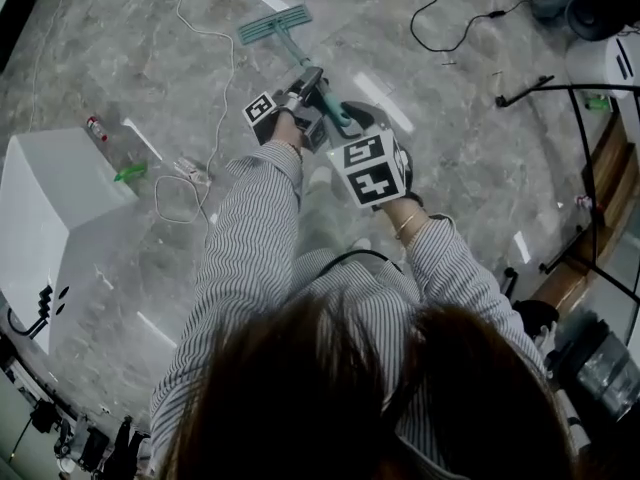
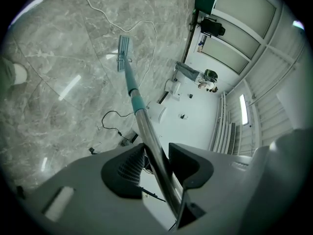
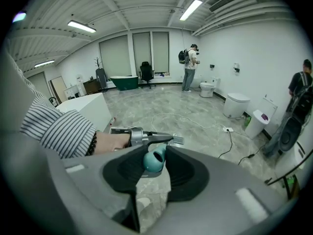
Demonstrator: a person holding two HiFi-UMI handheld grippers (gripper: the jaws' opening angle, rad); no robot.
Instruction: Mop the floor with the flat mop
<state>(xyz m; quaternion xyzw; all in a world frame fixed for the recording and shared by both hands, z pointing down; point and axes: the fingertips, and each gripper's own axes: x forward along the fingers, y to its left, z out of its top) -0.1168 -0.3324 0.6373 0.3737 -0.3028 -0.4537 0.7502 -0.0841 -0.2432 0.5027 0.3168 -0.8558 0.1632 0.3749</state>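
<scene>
The teal flat mop is clamped by the left gripper and the right gripper; a stroke is judged underway, and a steady push across the grey marble floor is needed.

In the right gripper view only the teal tip of the flat mop shows between the jaws of the right hand-held gripper. The rest of the pole hides behind them. In the head view the white box is cut off at the left edge. The little bottle and green thing near it are too small to tell.
</scene>
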